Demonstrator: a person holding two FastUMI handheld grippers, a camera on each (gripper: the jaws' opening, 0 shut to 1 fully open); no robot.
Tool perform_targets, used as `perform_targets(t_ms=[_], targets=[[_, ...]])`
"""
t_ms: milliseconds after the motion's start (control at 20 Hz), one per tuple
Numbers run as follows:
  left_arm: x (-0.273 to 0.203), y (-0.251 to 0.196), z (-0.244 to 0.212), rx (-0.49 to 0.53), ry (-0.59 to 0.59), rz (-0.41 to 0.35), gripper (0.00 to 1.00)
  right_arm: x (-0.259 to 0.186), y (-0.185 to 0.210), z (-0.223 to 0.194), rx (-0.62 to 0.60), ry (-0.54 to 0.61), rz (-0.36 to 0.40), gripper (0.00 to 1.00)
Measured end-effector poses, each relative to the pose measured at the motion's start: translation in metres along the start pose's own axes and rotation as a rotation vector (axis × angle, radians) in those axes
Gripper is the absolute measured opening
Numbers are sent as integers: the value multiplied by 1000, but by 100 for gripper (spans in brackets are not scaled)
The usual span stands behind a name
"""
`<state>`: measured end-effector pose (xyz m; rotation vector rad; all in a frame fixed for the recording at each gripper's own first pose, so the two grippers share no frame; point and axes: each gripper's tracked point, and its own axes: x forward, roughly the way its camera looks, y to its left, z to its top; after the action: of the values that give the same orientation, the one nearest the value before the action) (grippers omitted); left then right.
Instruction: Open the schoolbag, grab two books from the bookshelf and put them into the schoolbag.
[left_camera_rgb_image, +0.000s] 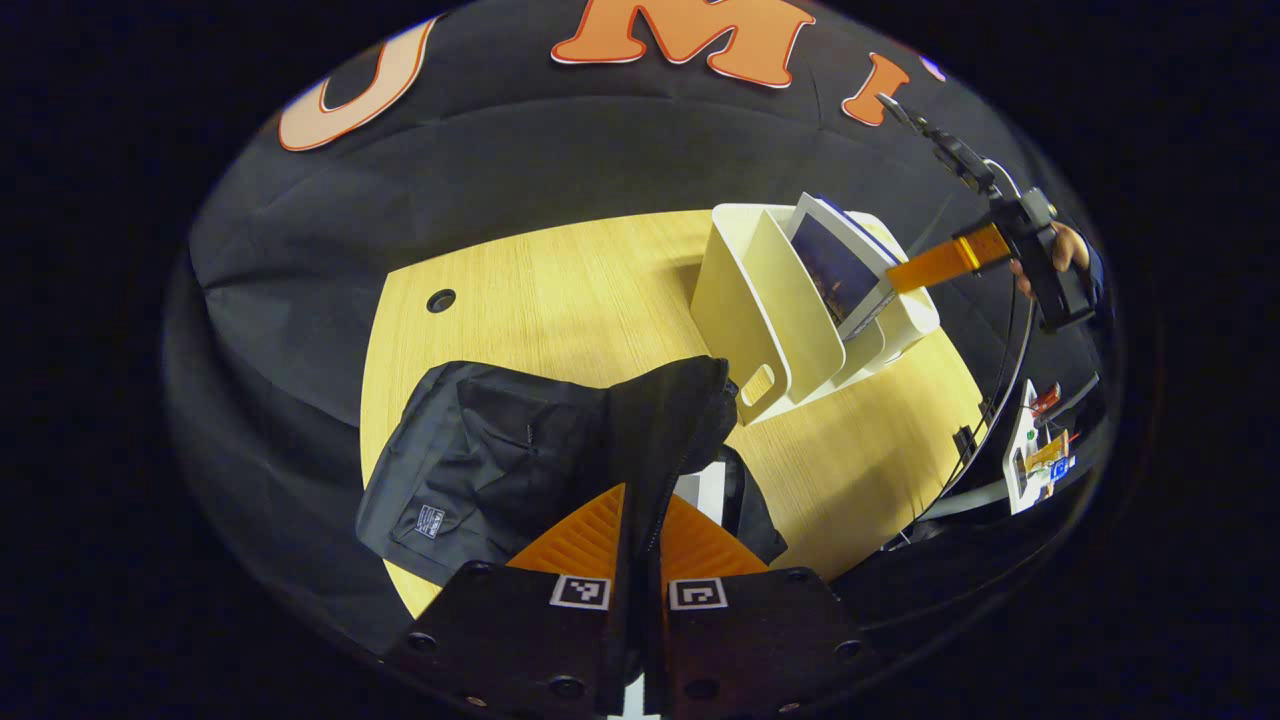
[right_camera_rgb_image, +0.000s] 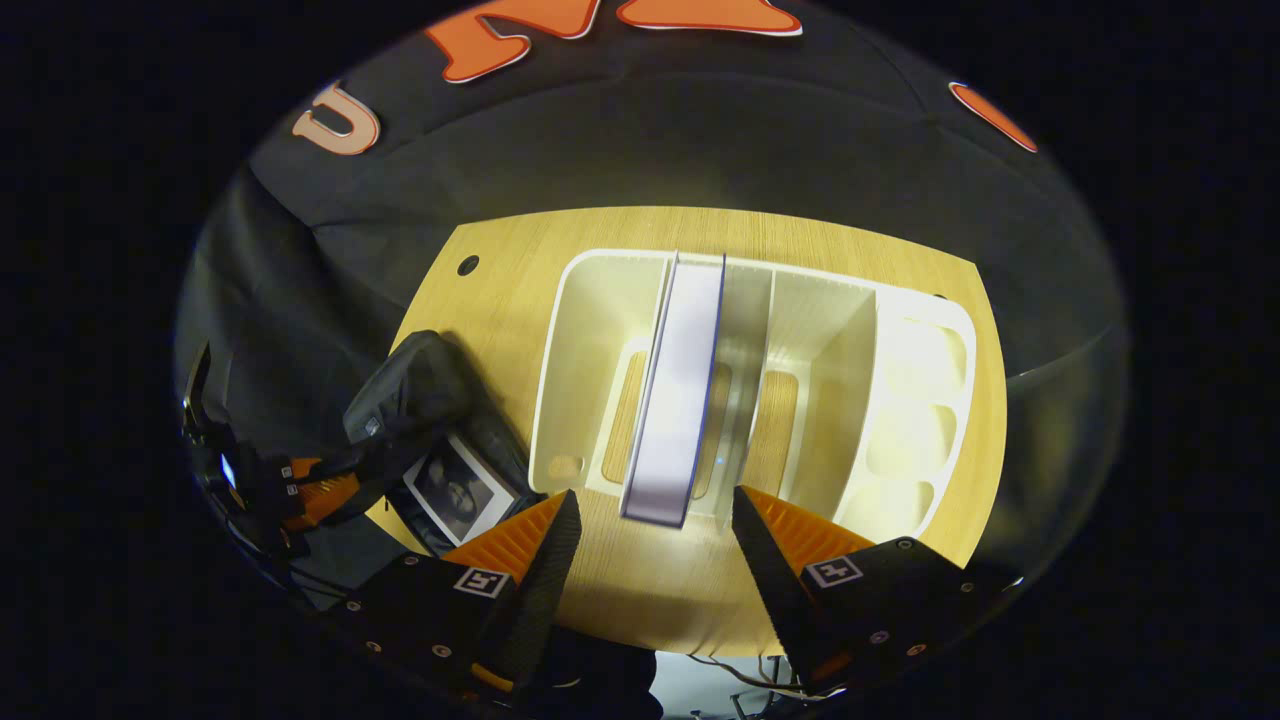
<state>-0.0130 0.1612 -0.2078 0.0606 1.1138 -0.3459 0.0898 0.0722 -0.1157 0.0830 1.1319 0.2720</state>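
1. We had the left gripper (left_camera_rgb_image: 640, 560) closed on the edge of the schoolbag's (left_camera_rgb_image: 520, 450) opening, both orange fingers (left_camera_rgb_image: 575, 535) pressed against the black fabric between them, lifting that flap off the wooden table (left_camera_rgb_image: 560, 290).
2. In the right gripper view, a first book (right_camera_rgb_image: 462, 492) already lay inside the bag's mouth, just beside the held flap.
3. Our right gripper (right_camera_rgb_image: 650, 540) stood wide open and held nothing; its fingers (right_camera_rgb_image: 530, 545) flanked empty table just short of the white bookshelf (right_camera_rgb_image: 590, 300).
4. The remaining book (right_camera_rgb_image: 680, 390) stood upright on edge in the second slot from the left of that view, leaning against a divider.
5. Its near end pointed straight at the gap between the open fingers, and its long axis ran directly away from the gripper, so we judged that a straight push forward would bring the fingers to either side of it.
6. The right gripper was plainly the nearer one; in the left gripper view it showed at the shelf, well apart from the bag.
7. We judged the task past halfway: bag open, one book in, the second not yet gripped.
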Motion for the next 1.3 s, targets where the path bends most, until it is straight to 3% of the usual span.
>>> perform_targets(t_ms=[100, 150, 200, 350, 400, 450, 750, 1050, 1300], targets=[[-3, 4, 0, -7, 9, 20, 8, 9, -7, 17, -10, 7, -12, 87], [-3, 5, 0, -13, 15, 26, 7, 15, -10, 24, -10, 19, -16, 95], [-2, 6, -1, -17, 16, 32, 7, 23, -13, 29, -7, 34, -19, 81], [0, 4, 1, -34, 23, 41, 7, 42, -17, 35, 2, 69, -32, 69], [2, 4, 0, -40, 26, 42, 7, 47, -19, 35, -4, 82, -39, 75], [3, 4, 0, -44, 28, 42, 7, 53, -21, 35, -4, 92, -52, 61], [8, 1, 4, -49, 26, 41, 7, 58, -35, 34, 24, 110, -138, 41], [8, 5, 2, 1, 14, -21, 7, 37, -29, 19, 24, 72, -200, 36], [8, 6, 6, 58, 5, -68, 7, 9, -14, -11, 127, 37, -186, 35]])
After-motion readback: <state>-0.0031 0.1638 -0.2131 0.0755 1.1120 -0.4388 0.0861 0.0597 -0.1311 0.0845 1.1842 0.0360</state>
